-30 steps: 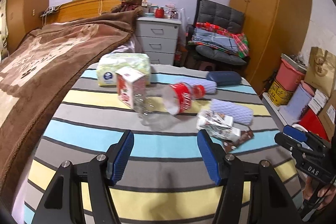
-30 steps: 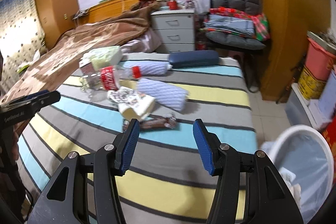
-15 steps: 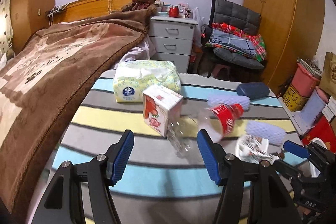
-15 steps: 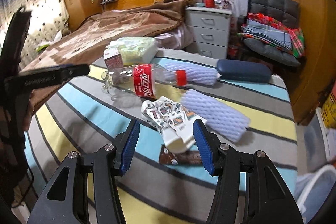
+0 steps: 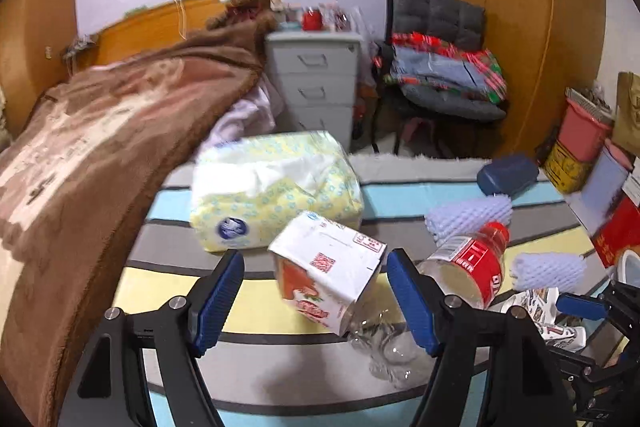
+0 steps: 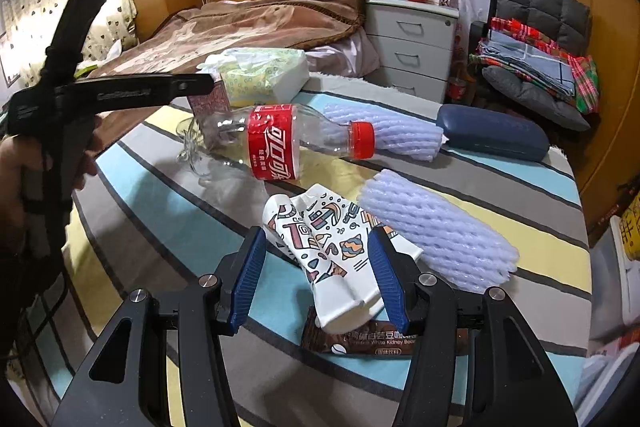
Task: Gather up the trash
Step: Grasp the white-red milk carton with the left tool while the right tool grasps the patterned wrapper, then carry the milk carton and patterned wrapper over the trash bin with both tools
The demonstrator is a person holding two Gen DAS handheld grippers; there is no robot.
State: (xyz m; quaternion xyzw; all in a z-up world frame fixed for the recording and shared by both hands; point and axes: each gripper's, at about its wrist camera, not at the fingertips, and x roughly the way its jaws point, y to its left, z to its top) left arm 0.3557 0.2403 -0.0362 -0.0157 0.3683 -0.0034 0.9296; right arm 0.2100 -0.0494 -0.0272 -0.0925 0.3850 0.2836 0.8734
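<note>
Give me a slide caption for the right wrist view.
Open right gripper straddling a crumpled patterned paper cup on the striped tablecloth.

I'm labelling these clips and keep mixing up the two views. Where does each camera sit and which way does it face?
Left wrist: on the left gripper, facing the crushed white-and-red carton between its open blue fingers; right gripper at the right edge.
Right wrist: on the right gripper, facing the crumpled patterned paper cup; left gripper and hand at left.
Shared: clear red-labelled plastic bottle, striped cloth.
</note>
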